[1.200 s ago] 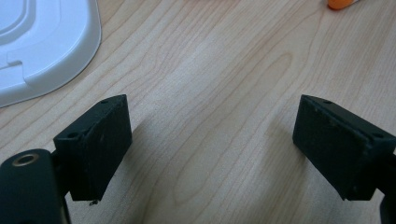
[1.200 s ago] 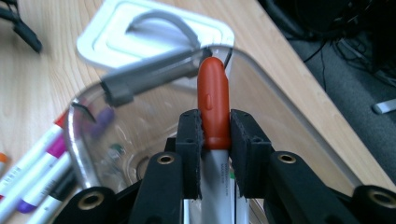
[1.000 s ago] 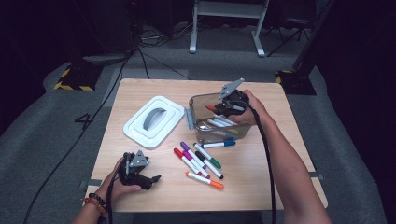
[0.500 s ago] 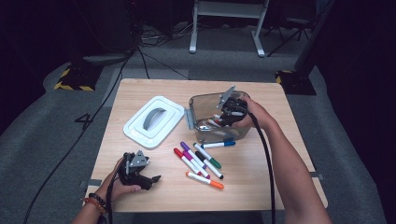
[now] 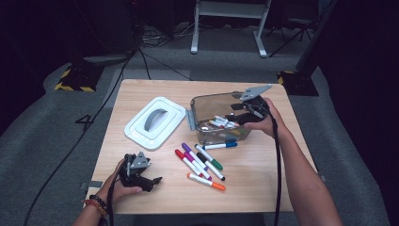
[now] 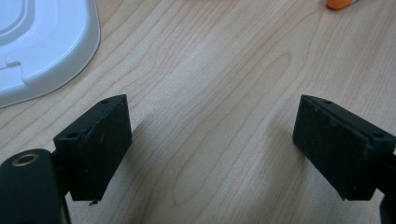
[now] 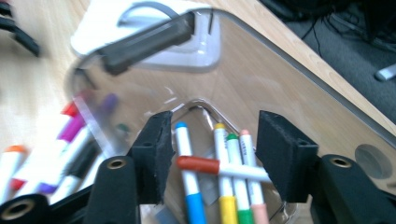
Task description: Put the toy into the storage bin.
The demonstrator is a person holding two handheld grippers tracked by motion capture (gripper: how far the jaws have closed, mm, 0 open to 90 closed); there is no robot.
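Note:
A clear plastic container point(image 5: 207, 104) stands at the table's back right with several markers point(image 5: 221, 122) lying in it. My right gripper point(image 5: 241, 115) hangs at the container's right end. Its jaws have just been opening and now stand apart. In the right gripper view a red-capped marker point(image 7: 201, 164) lies loose across the other markers below my right gripper point(image 7: 212, 156), and neither pad touches it. My left gripper point(image 5: 151, 181) rests open on the table's front left corner, and my left gripper point(image 6: 212, 140) has only bare wood between its pads.
A white lid point(image 5: 155, 122) with a grey handle lies left of the container. Several loose markers point(image 5: 200, 162) lie in front of the container, an orange-capped one point(image 5: 207, 182) nearest the front edge. A blue-capped marker point(image 5: 221, 146) lies against the container's front wall.
My right gripper has drawn back to the right from over the container's middle, and its jaws have parted. The left gripper has kept still.

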